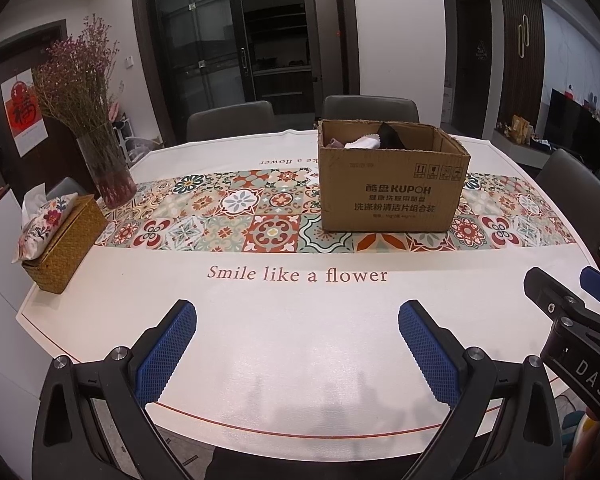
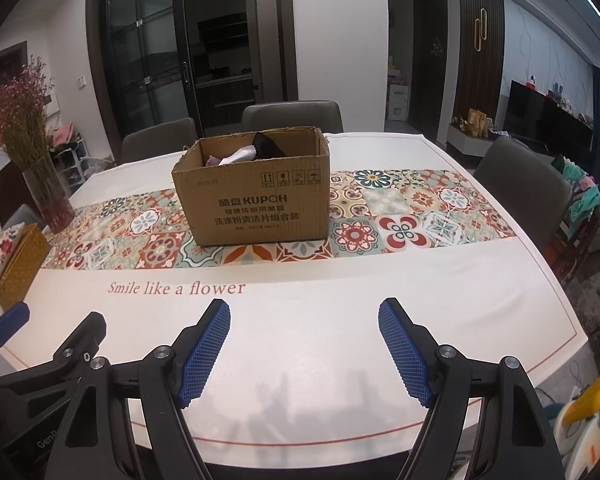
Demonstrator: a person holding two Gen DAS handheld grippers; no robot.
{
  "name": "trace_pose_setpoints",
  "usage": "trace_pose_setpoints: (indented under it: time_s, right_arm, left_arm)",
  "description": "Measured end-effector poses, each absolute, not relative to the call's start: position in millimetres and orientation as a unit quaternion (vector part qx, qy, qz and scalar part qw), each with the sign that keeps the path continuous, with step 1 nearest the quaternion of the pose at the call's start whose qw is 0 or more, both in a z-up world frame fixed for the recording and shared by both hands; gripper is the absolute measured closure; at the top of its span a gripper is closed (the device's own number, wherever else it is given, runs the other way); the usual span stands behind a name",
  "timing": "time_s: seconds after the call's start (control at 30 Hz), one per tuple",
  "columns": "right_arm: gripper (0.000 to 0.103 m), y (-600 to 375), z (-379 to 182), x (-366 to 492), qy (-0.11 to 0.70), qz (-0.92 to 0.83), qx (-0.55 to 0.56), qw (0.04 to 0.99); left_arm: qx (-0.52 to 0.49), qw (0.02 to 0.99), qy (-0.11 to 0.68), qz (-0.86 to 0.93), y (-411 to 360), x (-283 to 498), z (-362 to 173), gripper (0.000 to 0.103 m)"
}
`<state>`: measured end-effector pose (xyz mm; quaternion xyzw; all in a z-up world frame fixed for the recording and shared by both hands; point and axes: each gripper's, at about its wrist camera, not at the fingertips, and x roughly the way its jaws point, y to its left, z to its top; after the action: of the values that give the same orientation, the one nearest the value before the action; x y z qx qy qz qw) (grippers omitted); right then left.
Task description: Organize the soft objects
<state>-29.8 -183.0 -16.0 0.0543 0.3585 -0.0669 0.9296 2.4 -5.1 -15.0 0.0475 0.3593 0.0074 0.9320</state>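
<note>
A brown cardboard box (image 1: 392, 188) (image 2: 256, 196) stands on the patterned runner in the middle of the table. Inside it lie soft things: a white cloth (image 1: 362, 143) (image 2: 240, 155), a dark one (image 1: 392, 136) (image 2: 268, 146) and a purplish one (image 1: 332, 145) (image 2: 212, 160). My left gripper (image 1: 298, 344) hovers open over the near part of the white tablecloth, nothing between its blue pads. My right gripper (image 2: 304, 344) is open too, with nothing in it, beside the left one. Each gripper shows at the edge of the other's view.
A woven tissue box (image 1: 66, 240) (image 2: 14, 264) and a glass vase of dried flowers (image 1: 106, 168) (image 2: 48, 196) stand at the table's left. Grey chairs (image 1: 370, 109) (image 2: 520, 180) ring the far and right sides. The table's near edge (image 1: 300, 432) runs just under the grippers.
</note>
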Motion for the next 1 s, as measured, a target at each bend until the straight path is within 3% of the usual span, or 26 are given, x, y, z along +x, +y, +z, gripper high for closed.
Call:
trace_pose_setpoints:
  time_s: [1.0]
  right_arm:
    - [0.025, -182.3, -15.1, -30.1, 0.359, -0.066, 0.054, 0.929]
  left_arm:
    - [0.057, 0.935, 0.351, 0.011, -4.2, -2.4, -12.9, 0.000]
